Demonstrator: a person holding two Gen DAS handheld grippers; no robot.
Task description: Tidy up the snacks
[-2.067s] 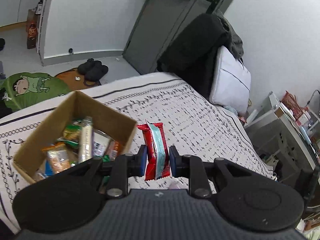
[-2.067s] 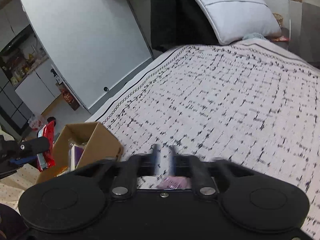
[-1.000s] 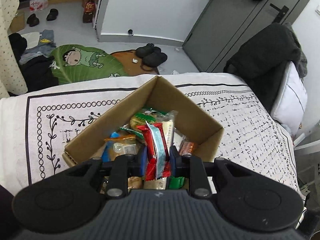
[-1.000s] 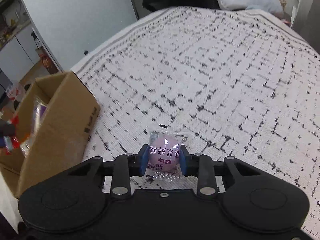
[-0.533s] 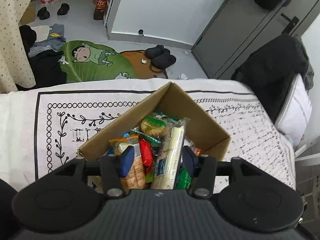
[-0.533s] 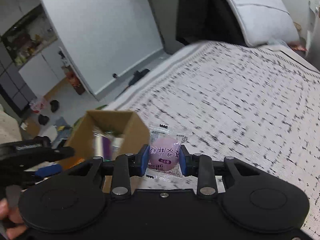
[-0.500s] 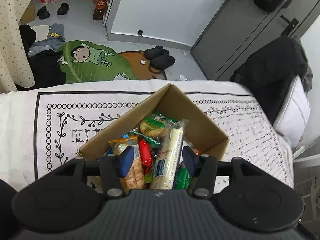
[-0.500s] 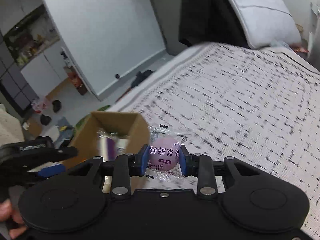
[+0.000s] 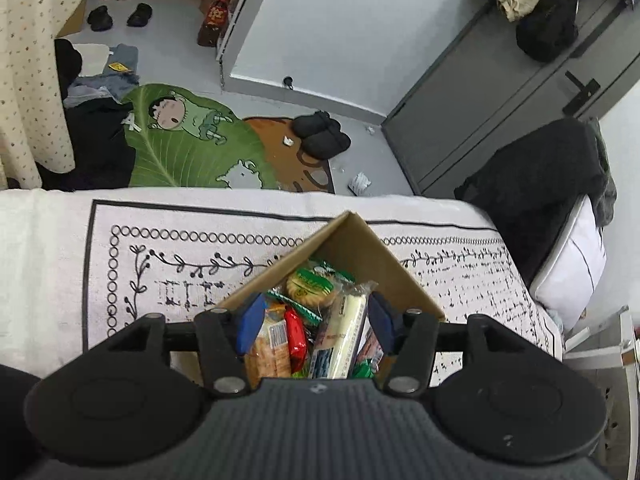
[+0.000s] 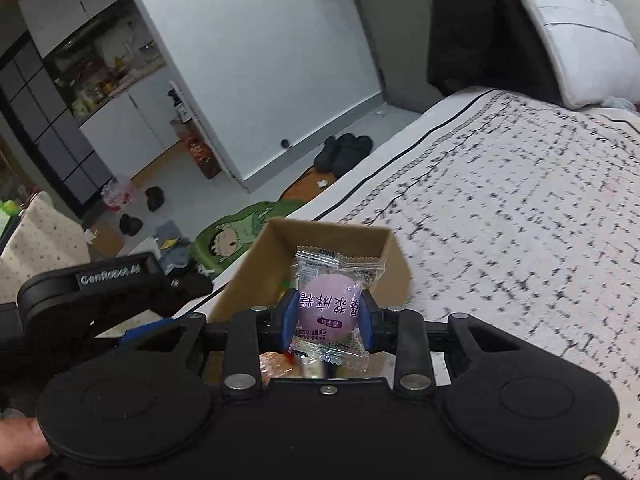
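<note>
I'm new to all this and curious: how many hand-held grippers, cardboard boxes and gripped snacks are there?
Hand-held grippers: 2, left hand-held gripper and right hand-held gripper
Cardboard box: 1
Gripped snacks: 1, the purple sweet
Total: 4

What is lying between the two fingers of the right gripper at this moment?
In the right wrist view, the right gripper pinches a clear-wrapped pink round sweet between its blue pads, held above the open cardboard box.
</note>
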